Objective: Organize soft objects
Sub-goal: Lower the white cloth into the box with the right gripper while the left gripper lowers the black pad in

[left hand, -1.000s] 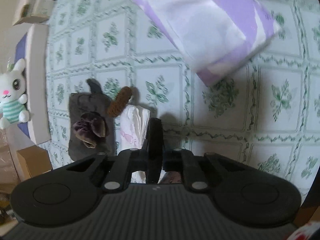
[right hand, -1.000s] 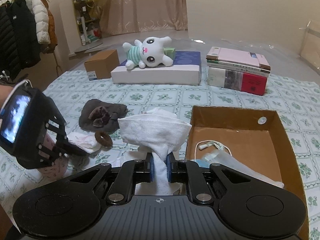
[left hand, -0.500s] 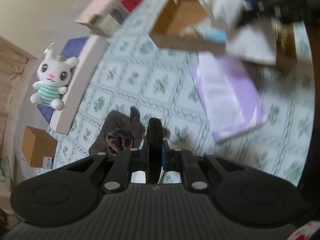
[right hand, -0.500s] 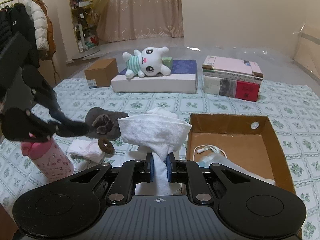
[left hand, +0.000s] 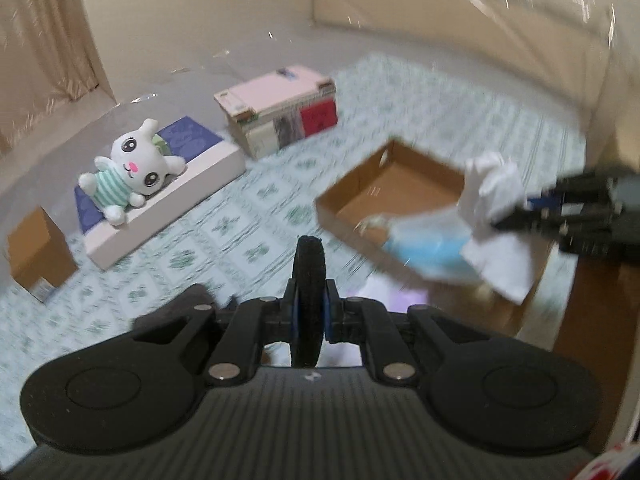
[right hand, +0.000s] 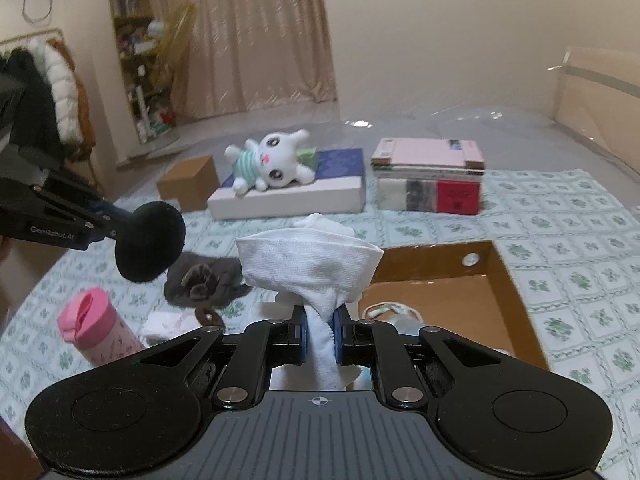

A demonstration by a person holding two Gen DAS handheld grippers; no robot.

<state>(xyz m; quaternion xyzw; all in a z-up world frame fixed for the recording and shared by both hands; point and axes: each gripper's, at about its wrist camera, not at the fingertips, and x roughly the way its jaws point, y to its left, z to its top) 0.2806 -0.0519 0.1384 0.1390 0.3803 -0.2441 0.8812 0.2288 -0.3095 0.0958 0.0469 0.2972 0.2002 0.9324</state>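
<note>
Two grippers, both loaded, and this looks like the carry-to-the-box step. The right gripper (right hand: 320, 334), low centre of its own view, has its jaws pinched tight on a folded white sock (right hand: 310, 266), the cuff fanned out above the pads and the tail hanging down between them. At mid left of that same view the left gripper (right hand: 120, 236) pokes in, clamped on a round black puff (right hand: 150, 242); from its own camera that puff (left hand: 307, 280) shows edge-on, squeezed thin between nearly closed jaws. The target, I'd say, is the open cardboard box (right hand: 506, 280) at right centre, with a white cable and something pale blue already lying inside. Still out on the green-patterned cloth (right hand: 560, 232) are a dark grey garment (right hand: 208, 284), a brown scrunchie (right hand: 208, 316) and a small white piece by the pink bottle (right hand: 100, 328). A plush bunny (right hand: 272, 160) lounges on the flat white box at upper centre. Next move, as I read it: swing the sock right until it's over the box's floor, then let the jaws go; the puff should follow the same route.
</note>
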